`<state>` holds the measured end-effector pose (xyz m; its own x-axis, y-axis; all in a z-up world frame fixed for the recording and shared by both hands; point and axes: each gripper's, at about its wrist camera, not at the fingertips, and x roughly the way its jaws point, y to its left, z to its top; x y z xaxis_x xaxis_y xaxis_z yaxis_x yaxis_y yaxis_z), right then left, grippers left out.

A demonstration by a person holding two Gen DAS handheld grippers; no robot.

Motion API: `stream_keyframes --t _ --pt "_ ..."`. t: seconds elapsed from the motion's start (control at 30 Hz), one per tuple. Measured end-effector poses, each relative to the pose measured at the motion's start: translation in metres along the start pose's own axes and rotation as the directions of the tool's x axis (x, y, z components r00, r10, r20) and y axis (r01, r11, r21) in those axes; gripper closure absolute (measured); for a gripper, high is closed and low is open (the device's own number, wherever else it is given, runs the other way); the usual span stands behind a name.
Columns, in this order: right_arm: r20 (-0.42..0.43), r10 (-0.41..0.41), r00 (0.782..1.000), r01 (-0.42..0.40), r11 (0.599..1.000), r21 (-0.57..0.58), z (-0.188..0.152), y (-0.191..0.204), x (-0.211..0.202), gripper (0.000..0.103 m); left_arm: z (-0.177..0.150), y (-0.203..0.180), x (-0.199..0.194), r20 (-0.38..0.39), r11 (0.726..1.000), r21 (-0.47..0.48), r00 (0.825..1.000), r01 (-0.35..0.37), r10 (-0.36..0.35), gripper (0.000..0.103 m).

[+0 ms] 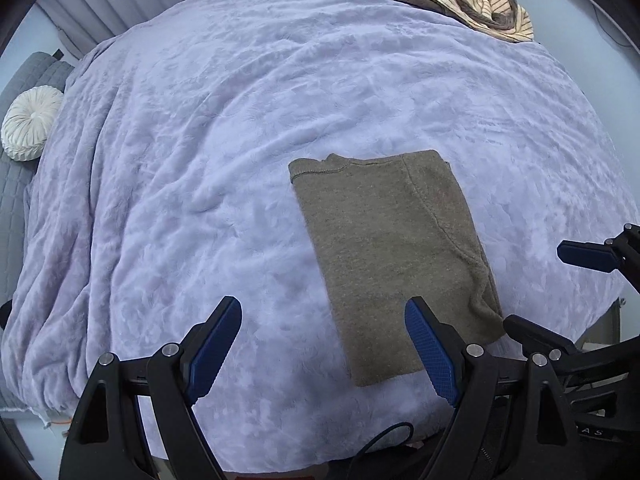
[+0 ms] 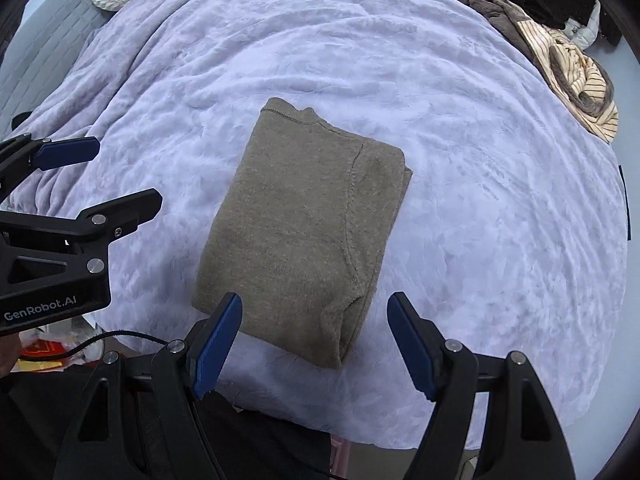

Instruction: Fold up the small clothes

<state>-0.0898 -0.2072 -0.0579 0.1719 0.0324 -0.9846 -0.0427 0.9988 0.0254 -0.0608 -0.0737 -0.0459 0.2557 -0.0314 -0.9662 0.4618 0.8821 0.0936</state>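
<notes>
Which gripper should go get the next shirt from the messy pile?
Probably the right gripper. The folded shirt looks done and both grippers are open and empty. The clothes pile lies at the far right of the bed, on the right gripper's side; the left gripper is farther from it.

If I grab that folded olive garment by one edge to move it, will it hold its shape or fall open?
Probably falls open: the folded olive garment looks like soft knit, stacked in loose layers visible at its near corner. It likely weighs little and will droop from a single pinch. Pushed, it may bunch rather than slide, since the plush lilac blanket looks grippy.
</notes>
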Motion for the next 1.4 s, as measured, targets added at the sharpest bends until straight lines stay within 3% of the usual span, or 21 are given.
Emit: stream_keyframes --t 0.23,0.7,1.4 --pt "-0.009 -0.052 0.999 0.053 0.998 0.042 -0.011 0.01 -0.008 0.025 -0.008 -0.001 -0.006 0.026 0.997 0.065 0.999 0.037 -0.038 0.018" --pt "-0.011 -0.107 0.994 0.108 0.991 0.081 -0.019 0.028 -0.016 0.025 -0.014 0.012 -0.007 0.033 0.994 0.071 0.996 0.085 -0.088 0.018" --pt "-0.005 -0.111 0.994 0.111 0.991 0.074 -0.009 0.026 -0.021 0.025 -0.009 0.015 -0.01 0.047 0.993 0.084 0.995 0.079 -0.083 0.018"
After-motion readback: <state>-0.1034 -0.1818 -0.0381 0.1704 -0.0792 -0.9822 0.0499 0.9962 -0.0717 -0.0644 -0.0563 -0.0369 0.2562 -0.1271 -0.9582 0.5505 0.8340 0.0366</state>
